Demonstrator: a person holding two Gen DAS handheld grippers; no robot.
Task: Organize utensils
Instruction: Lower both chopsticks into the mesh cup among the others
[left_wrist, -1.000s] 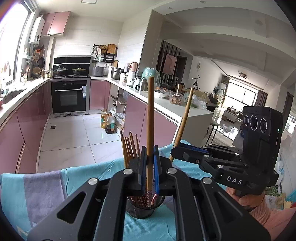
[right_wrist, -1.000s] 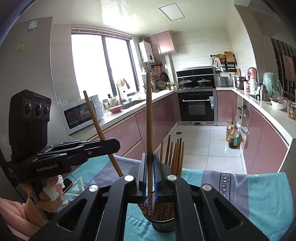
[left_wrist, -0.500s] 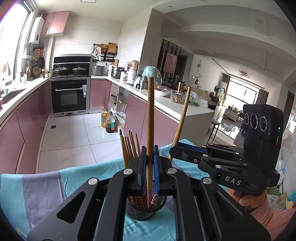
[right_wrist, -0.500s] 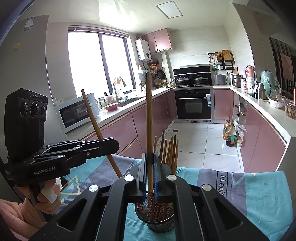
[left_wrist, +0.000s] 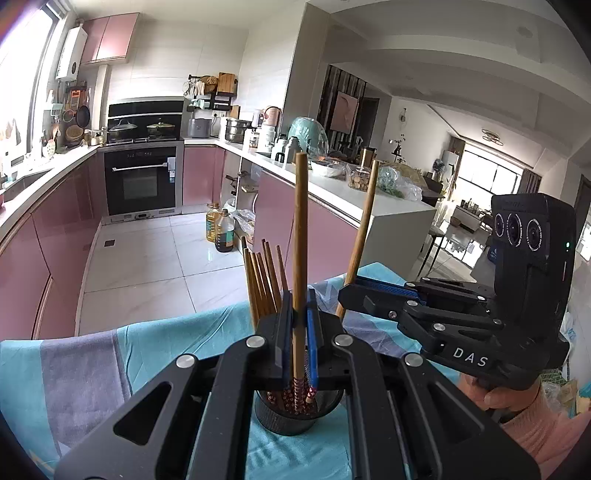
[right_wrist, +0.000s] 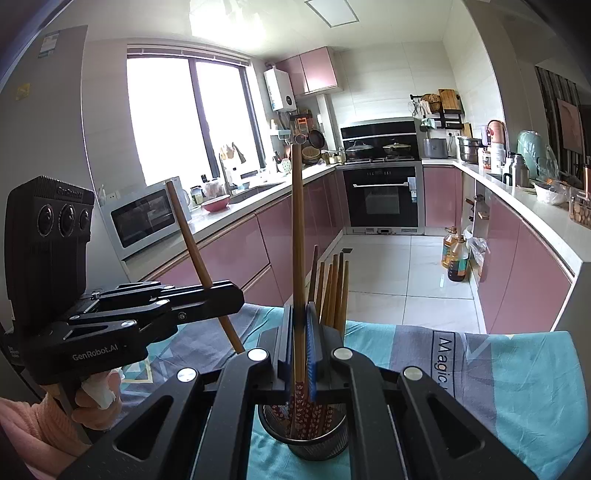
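Note:
A black mesh holder (left_wrist: 295, 415) stands on the teal cloth and holds several wooden chopsticks (left_wrist: 263, 280) upright; it also shows in the right wrist view (right_wrist: 314, 435). My left gripper (left_wrist: 298, 315) is shut on one upright chopstick (left_wrist: 298, 236), its patterned end over the holder's mouth. My right gripper (right_wrist: 298, 321) is shut on another upright chopstick (right_wrist: 297, 229), its patterned end inside the holder's rim. Each gripper appears in the other's view, the right (left_wrist: 347, 291) and the left (right_wrist: 232, 295), both close above the holder.
A teal and grey cloth (right_wrist: 517, 373) covers the table. Beyond its far edge lies a white tiled kitchen floor, pink cabinets (left_wrist: 62, 236), an oven (right_wrist: 382, 195), oil bottles (left_wrist: 221, 230) and a white counter (left_wrist: 354, 195).
Both grippers have lowered slightly with their chopsticks; the holder sits nearer under the fingers and the chopstick ends sit deeper toward its mouth.

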